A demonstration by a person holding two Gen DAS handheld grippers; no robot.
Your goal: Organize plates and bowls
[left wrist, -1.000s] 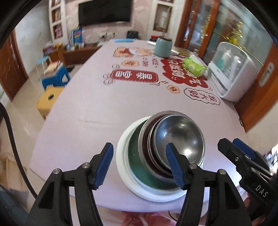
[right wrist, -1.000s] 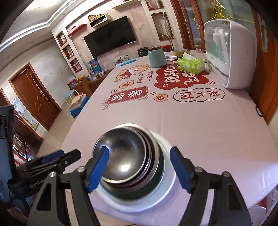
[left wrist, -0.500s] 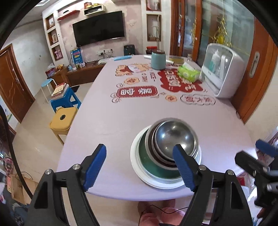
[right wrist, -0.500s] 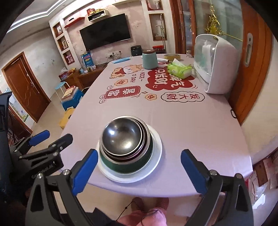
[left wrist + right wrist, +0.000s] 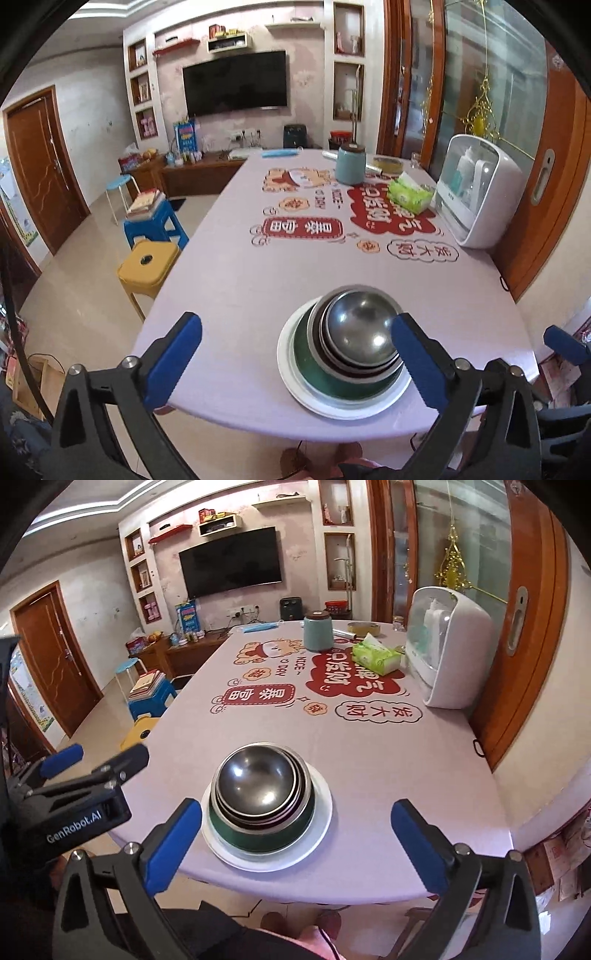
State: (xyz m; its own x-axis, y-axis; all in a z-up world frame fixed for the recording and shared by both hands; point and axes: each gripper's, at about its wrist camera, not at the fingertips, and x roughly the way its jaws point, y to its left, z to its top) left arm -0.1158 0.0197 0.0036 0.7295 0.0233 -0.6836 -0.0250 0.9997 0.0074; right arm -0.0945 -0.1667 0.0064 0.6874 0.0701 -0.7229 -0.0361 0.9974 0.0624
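A stack of nested steel bowls [image 5: 360,332] sits in a green bowl [image 5: 314,363] on a white plate [image 5: 291,380], near the front edge of the pink table [image 5: 236,280]. My left gripper [image 5: 295,325] hovers above and short of the stack, its jaws opening wide and holding nothing. In the right wrist view the same steel bowls [image 5: 255,779], green bowl [image 5: 258,834] and white plate [image 5: 317,834] lie ahead. My right gripper [image 5: 295,808] is also opening, empty, clear of the stack. The left gripper [image 5: 99,757] shows at that view's left.
At the table's far end stand a teal canister [image 5: 349,166], a green tissue pack [image 5: 410,194] and a white countertop appliance [image 5: 476,195]. A yellow stool [image 5: 147,264] and a blue stool [image 5: 155,221] stand on the floor to the left.
Both grippers have drawn back and upward from the stack, which looks smaller and farther away. Their jaws have spread wider, and the left finger no longer overlaps the bowls.
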